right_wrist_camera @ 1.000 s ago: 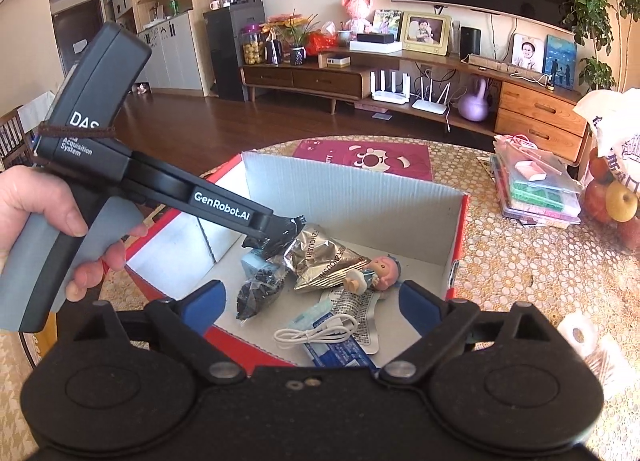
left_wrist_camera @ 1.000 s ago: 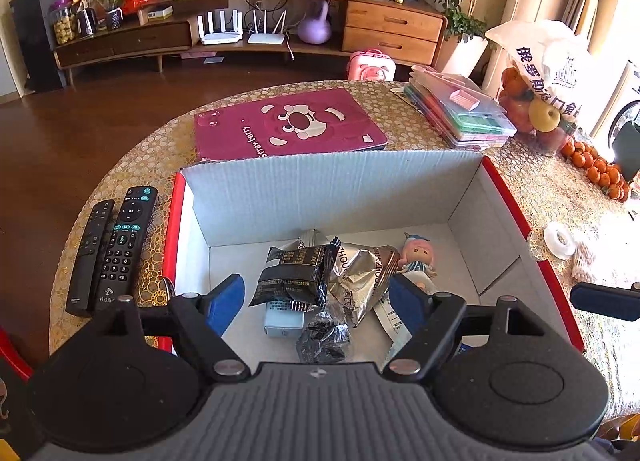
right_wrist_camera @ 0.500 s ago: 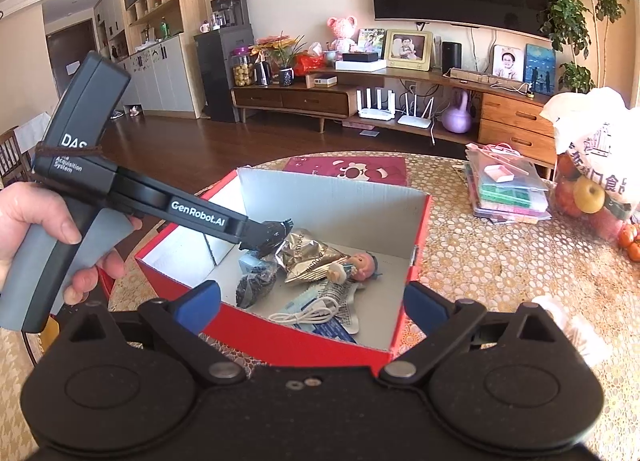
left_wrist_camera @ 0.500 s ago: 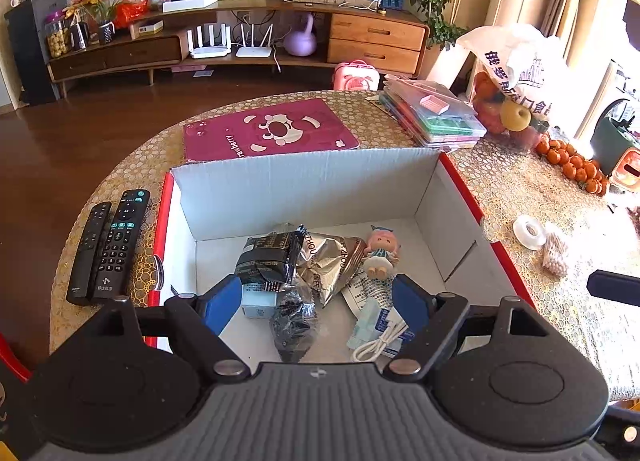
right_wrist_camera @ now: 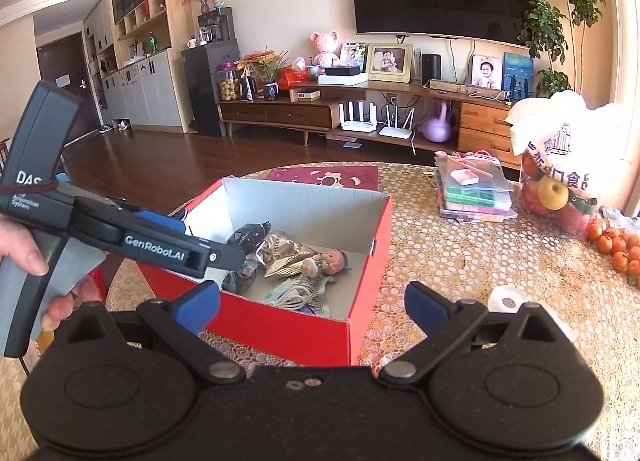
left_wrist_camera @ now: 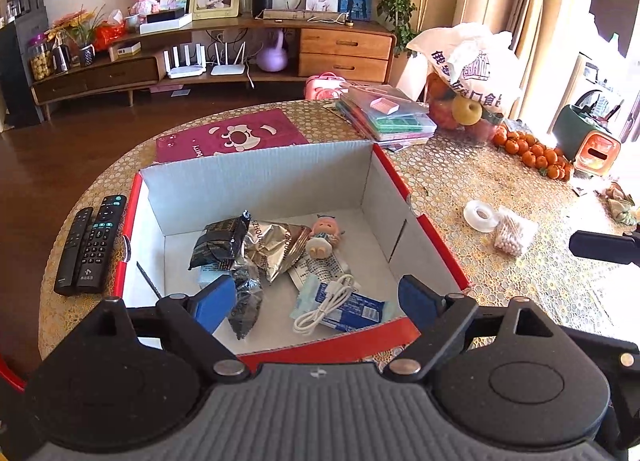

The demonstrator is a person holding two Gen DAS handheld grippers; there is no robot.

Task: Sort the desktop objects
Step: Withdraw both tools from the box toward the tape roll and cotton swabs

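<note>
A red box [left_wrist_camera: 404, 335] near the table's left edge holds snack packets [left_wrist_camera: 256, 245], a doll [left_wrist_camera: 322, 235] and a white cable [left_wrist_camera: 320, 309]. Both grippers, left [left_wrist_camera: 316, 301] and right [right_wrist_camera: 312, 307], are spread and empty. Only the left wrist view shows two remotes [left_wrist_camera: 90, 245]; only the right shows the holding hand [right_wrist_camera: 24, 261].

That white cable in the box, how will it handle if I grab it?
The white cable lies in a loose coil on a blue packet, so it is probably floppy and light. Pinched at one loop, the rest would likely uncoil and dangle, and might snag neighbouring wrappers.
</note>
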